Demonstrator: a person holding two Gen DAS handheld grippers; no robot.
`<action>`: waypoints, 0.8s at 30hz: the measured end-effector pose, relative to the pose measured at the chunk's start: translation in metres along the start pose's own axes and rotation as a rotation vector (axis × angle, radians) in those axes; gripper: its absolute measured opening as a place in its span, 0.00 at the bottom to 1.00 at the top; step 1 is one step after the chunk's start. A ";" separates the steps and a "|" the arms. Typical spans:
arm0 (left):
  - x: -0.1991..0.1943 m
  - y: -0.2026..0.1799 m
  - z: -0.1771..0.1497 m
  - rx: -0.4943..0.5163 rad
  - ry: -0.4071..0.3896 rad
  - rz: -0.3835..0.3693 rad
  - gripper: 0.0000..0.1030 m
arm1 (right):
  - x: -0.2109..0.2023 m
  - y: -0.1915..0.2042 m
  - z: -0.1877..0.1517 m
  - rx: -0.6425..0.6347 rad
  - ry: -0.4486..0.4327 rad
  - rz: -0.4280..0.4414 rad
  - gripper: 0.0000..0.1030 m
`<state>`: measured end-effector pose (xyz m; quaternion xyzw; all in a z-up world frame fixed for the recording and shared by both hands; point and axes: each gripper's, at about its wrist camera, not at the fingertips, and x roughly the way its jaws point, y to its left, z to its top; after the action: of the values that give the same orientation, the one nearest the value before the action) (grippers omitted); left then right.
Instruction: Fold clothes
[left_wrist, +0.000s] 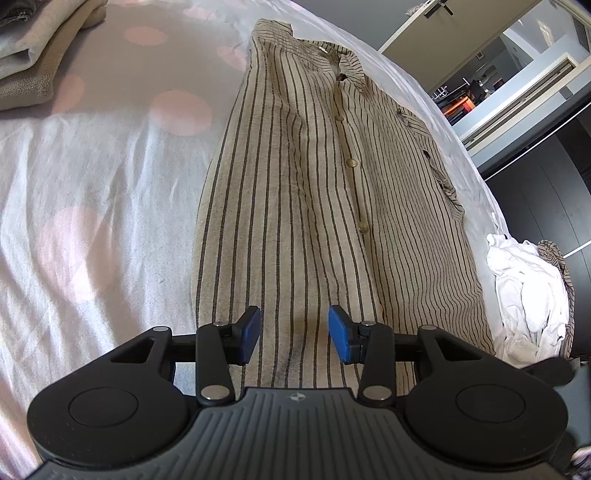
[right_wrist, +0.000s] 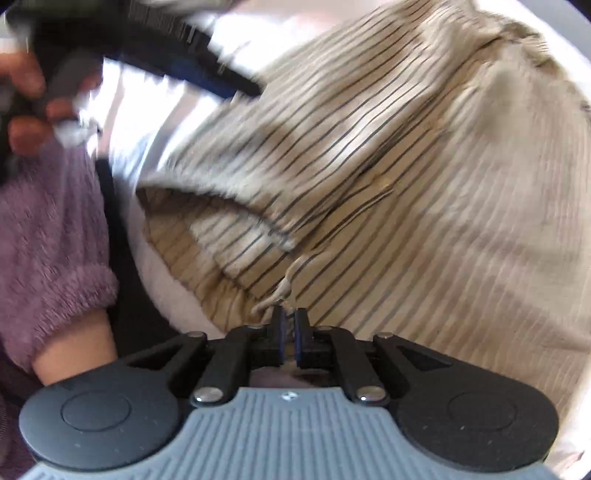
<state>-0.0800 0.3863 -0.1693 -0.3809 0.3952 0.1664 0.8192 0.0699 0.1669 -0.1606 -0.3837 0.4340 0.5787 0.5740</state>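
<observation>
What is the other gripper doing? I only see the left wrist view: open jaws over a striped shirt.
Observer: The right gripper has its jaws pinched on a bunched edge of the shirt.
Visitor: Who holds it?
Observer: A person; a purple fleecy sleeve shows to its left.
Visitor: Can you see my gripper there?
Observer: Yes, blurred at top left: the left gripper, gripped by a hand.

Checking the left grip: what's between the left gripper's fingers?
Only striped shirt fabric lying flat beneath the open left gripper, untouched by either pad, in the left wrist view.
</observation>
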 end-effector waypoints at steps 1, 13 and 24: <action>0.000 -0.001 0.000 0.007 0.001 0.006 0.36 | -0.011 -0.010 -0.001 0.023 -0.026 -0.021 0.07; 0.001 -0.008 0.000 0.019 0.004 0.064 0.36 | -0.079 -0.198 -0.094 0.639 -0.113 -0.267 0.28; 0.008 -0.069 0.012 0.145 0.034 0.166 0.36 | -0.026 -0.253 -0.147 0.858 -0.070 -0.069 0.32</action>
<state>-0.0293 0.3497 -0.1368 -0.2894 0.4502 0.1981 0.8212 0.3152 0.0112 -0.2001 -0.1047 0.6025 0.3389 0.7150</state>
